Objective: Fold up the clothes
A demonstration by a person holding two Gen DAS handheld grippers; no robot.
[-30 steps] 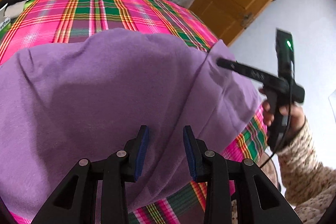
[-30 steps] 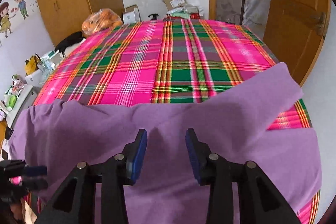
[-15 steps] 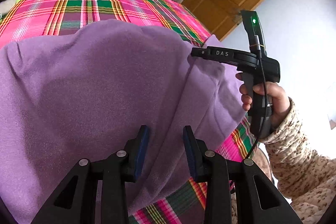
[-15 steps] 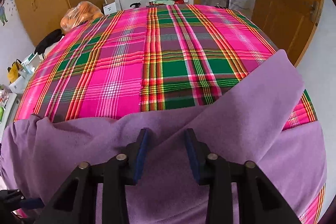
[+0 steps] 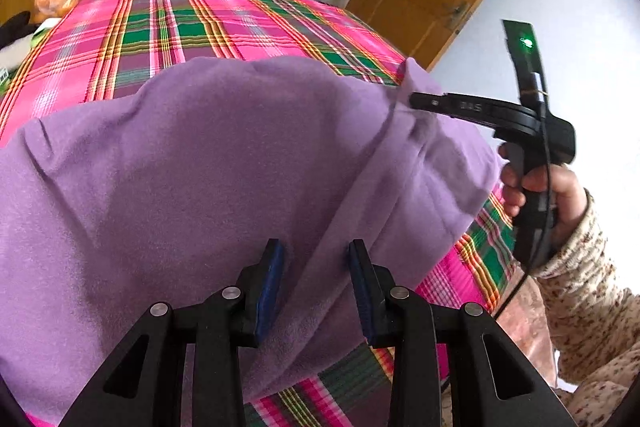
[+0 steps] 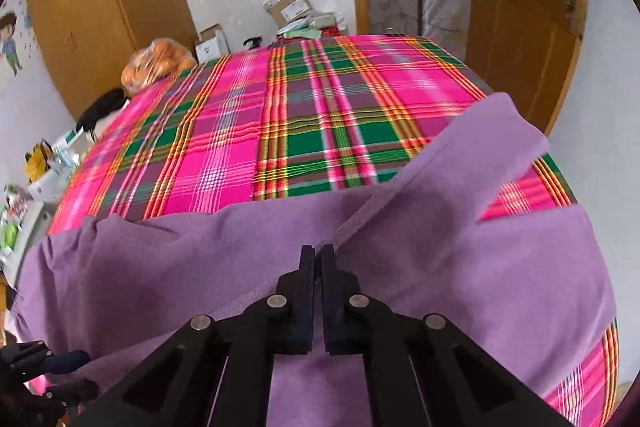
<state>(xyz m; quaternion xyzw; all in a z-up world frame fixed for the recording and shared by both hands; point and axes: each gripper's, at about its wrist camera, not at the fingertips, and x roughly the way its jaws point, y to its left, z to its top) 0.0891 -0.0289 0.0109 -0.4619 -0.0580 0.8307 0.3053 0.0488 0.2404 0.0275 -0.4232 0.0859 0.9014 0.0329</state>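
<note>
- The purple garment (image 5: 192, 163) fills the middle and lower left of the left wrist view, spread over a bed with a pink and green plaid cover (image 5: 192, 23); its lower edge runs out of the frame behind the tongs.
- The left gripper (image 5: 316, 279), at the bottom centre of that view, has its tongs spread apart above the cloth; a fold ridge runs between the blue pads (image 5: 270, 279), but they do not press on it.
- The right gripper (image 6: 317, 259), at the bottom centre of the right wrist view, has its tongs pressed together, pinching the garment's fold edge.
- In the left wrist view the same tool reaches in from the right, its tip at a raised peak of cloth in the upper right; the exact grip point is hard to make out there.
- A hand (image 5: 548, 195) in a speckled sleeve (image 5: 588, 291) holds that tool at the right edge; the sleeve is cut off by the frame.
- A strip of the garment lies diagonally toward the upper right in the right wrist view.
- An orange bag (image 6: 158, 65) and boxes (image 6: 292, 7) sit beyond the bed's far edge, partly hidden by it.
- The lower left corner of the right wrist view shows dark gripper parts, blurred and cut off.
</note>
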